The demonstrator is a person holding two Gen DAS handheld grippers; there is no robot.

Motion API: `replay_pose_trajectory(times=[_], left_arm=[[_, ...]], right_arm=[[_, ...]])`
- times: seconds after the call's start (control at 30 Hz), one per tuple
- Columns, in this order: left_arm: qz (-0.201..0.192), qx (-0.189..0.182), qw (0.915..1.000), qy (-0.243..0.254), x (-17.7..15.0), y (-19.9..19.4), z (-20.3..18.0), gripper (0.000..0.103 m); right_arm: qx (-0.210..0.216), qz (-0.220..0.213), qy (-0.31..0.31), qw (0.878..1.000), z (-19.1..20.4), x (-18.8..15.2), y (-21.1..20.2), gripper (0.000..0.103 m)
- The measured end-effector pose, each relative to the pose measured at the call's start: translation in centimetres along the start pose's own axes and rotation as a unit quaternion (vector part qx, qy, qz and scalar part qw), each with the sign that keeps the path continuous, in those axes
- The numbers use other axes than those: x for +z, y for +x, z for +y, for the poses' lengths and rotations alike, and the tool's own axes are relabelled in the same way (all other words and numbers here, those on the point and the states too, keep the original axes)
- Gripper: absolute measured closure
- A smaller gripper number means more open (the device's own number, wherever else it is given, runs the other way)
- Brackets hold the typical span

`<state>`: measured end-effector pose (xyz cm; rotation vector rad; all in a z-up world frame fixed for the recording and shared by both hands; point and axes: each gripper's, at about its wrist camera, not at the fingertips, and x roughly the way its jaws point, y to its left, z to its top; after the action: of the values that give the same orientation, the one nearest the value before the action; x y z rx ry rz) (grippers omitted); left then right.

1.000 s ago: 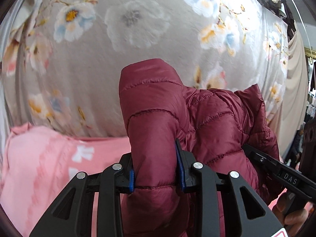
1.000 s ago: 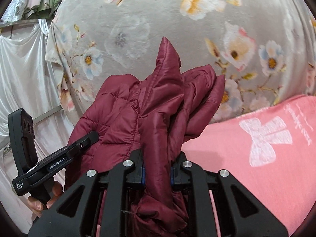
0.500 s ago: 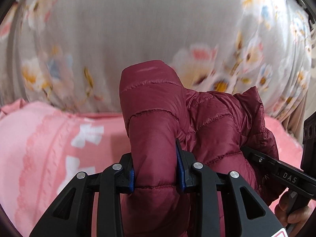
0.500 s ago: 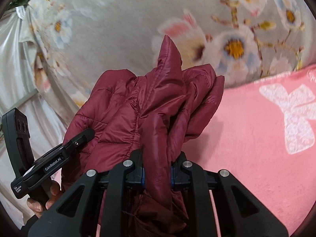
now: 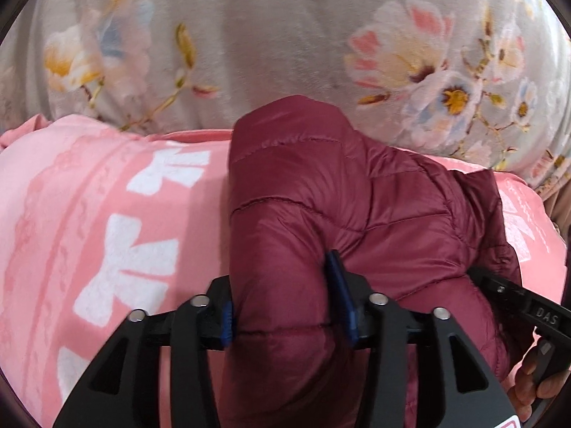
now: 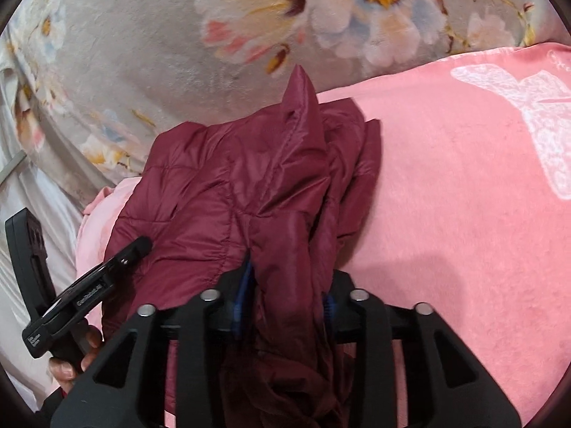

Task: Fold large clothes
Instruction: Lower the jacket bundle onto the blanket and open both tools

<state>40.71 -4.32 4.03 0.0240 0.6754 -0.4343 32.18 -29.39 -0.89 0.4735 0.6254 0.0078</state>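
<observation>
The maroon quilted jacket (image 5: 357, 214) lies bunched over the pink blanket (image 5: 107, 221), its puffy folds running between my two grippers, with one pointed corner of shiny fabric standing up in the right wrist view (image 6: 299, 82). My left gripper (image 5: 287, 306) has a thick padded roll of the jacket between its blue pads; the jaws have just been opening, and the roll fills the gap, the left pad (image 5: 227, 324) against the cloth and the right one (image 5: 339, 285) at its flank (whether they still press I cannot tell). My right gripper (image 6: 285, 303) has also just been opening: a bundle of the thinner layers hangs between its jaws, and a sliver of gap shows beside the left pad (image 6: 242, 296), so the pinch looks slackened. Each view catches the other gripper at the jacket's far edge, with fingers (image 6: 67, 367) around its handle. Behind the blanket rises grey floral fabric (image 5: 285, 35).
</observation>
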Motion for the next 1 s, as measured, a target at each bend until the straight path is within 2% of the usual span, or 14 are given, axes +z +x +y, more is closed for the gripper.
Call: replay_pose_trajectory(times=[0.03, 0.13, 0.27, 0.43, 0.63, 0.83, 1.0], left_arm=[[0.003, 0.022, 0.9997, 0.003, 0.1, -0.4, -0.1, 0.044], [0.008, 0.099, 0.9945, 0.035, 0.4, -2.4, -0.7, 0.034], [0.014, 0.146, 0.9884, 0.038, 1.9, -3.8, -1.9, 0.032], [0.019, 0.146, 0.9891, 0.011, 4.2, -2.8, -4.0, 0.026], [0.058, 0.153, 0.9865, 0.004, 3.0, 2.4, -5.5, 0.025], [0.021, 0.172, 0.9848, 0.015, 1.4, 3.8, -5.7, 0.020], [0.009, 0.170, 0.9853, 0.010, 0.8, 4.5, -5.4, 0.018]], right_arm=[[-0.007, -0.001, 0.001, 1.000, -0.1, -0.1, -0.7, 0.065], [-0.046, -0.025, 0.002, 0.999, -0.1, 0.0, -3.3, 0.064], [-0.089, -0.061, -0.028, 0.994, 1.6, 1.6, -5.6, 0.062], [-0.138, -0.074, -0.091, 0.983, 5.1, 4.1, -3.6, 0.065], [-0.186, -0.041, -0.099, 0.977, 3.7, 3.3, 2.0, 0.066], [-0.181, -0.034, -0.099, 0.978, 2.4, 1.9, 3.9, 0.065], [-0.171, -0.020, -0.076, 0.982, 1.4, 2.2, 4.3, 0.056]])
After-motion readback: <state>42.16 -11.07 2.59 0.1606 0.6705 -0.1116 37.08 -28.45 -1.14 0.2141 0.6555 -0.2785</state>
